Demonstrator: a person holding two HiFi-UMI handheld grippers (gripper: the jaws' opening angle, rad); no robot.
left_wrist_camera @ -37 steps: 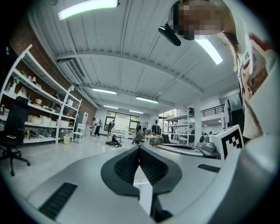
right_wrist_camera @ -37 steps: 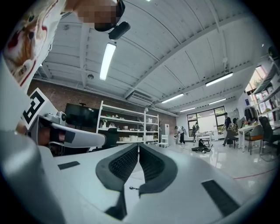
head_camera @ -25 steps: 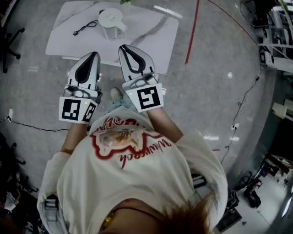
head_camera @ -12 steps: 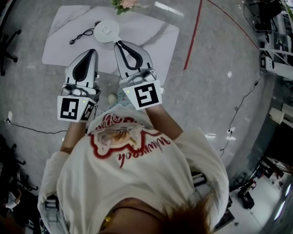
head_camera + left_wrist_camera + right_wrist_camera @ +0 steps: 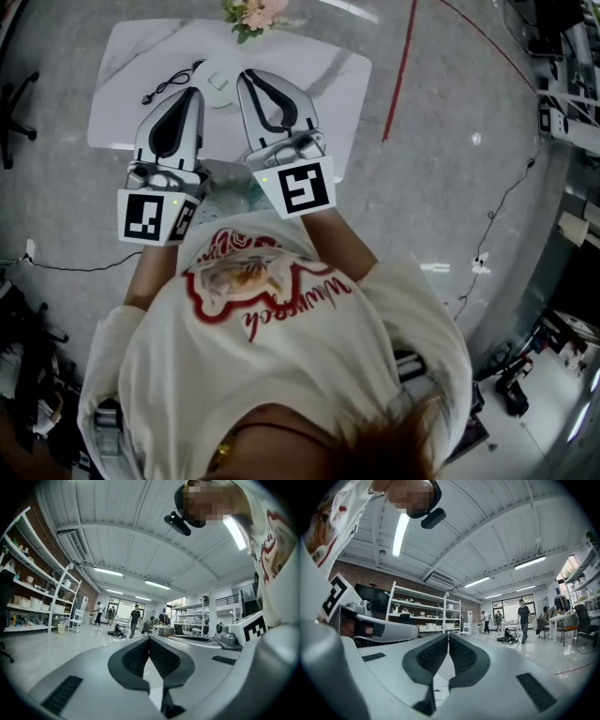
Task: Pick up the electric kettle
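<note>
The white electric kettle (image 5: 217,82) stands near the middle of a white marble table (image 5: 323,67), seen from above in the head view, with its black cord (image 5: 165,84) trailing left. My left gripper (image 5: 192,92) and right gripper (image 5: 247,75) reach level over the table's near edge, one on each side of the kettle, and partly hide it. Whether either touches it I cannot tell. Both are shut with nothing between the jaws. The left gripper (image 5: 149,640) and the right gripper (image 5: 448,637) each show pads meeting at the tip in their own views, where the kettle does not appear.
A bunch of pink flowers (image 5: 254,13) stands at the table's far edge. A red line (image 5: 401,70) runs along the grey floor right of the table. Shelving (image 5: 423,616) and several distant people (image 5: 524,619) fill the room beyond.
Both grippers have moved forward over the table, from short of its near edge to either side of the kettle. The flowers have come into view at the top.
</note>
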